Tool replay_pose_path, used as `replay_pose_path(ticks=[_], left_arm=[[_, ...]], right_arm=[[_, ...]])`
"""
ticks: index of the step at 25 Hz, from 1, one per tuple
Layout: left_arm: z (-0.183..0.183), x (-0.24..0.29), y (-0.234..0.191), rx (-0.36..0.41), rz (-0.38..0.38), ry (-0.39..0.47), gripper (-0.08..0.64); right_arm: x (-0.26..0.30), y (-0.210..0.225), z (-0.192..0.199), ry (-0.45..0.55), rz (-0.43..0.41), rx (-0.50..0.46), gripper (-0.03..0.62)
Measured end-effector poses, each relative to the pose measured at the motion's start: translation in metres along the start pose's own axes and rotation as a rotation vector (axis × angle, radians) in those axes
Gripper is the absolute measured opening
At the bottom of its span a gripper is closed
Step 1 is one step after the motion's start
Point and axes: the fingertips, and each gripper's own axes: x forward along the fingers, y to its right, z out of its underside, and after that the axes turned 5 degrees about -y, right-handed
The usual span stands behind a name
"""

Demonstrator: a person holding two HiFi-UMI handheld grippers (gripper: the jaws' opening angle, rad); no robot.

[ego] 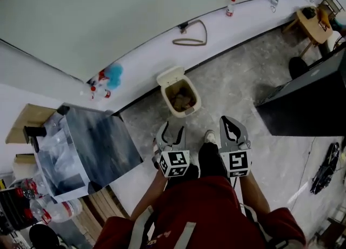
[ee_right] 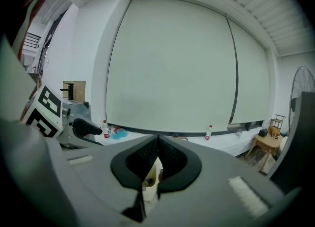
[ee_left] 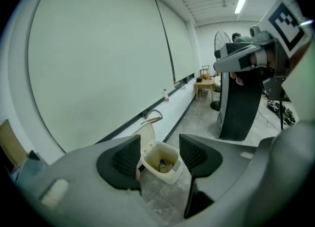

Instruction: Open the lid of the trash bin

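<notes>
Ahead, lid-up trash bin point(ego: 180, 98) beyond left tongs point(ego: 171, 129) apart, right tongs point(ego: 229, 123) clenched empty.

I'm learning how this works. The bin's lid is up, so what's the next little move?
Probably just keep both back: the lid of the trash bin already stands open, and the open left gripper and shut right gripper hang apart from it.

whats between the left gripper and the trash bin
Only bare grey floor lies between the left gripper and the bin. The head view shows this.
</notes>
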Motion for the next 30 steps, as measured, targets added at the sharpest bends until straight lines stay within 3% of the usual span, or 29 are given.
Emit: replay_pose_path(ticks=[13,18,24,30], left_arm=[[-0.091,-0.107,-0.050,-0.081,-0.106,0.334,0.241],[-0.123,-0.145,-0.068,-0.129,-0.127,0.449,0.236],[-0.154,-0.192,-0.082,-0.210,-0.137,0.610,0.222],[-0.170,-0.220,-0.091,-0.228,-0.155,0.669,0.206]], right_arm=[[-0.069,0.000,-0.112,0.270,0.102,0.009,-0.002],[-0.094,0.001,-0.146,0.338,0.054,0.131,-0.002],[-0.119,-0.004,-0.186,0.438,0.086,0.086,-0.002],[-0.126,-0.006,-0.192,0.456,0.086,0.066,-0.001]])
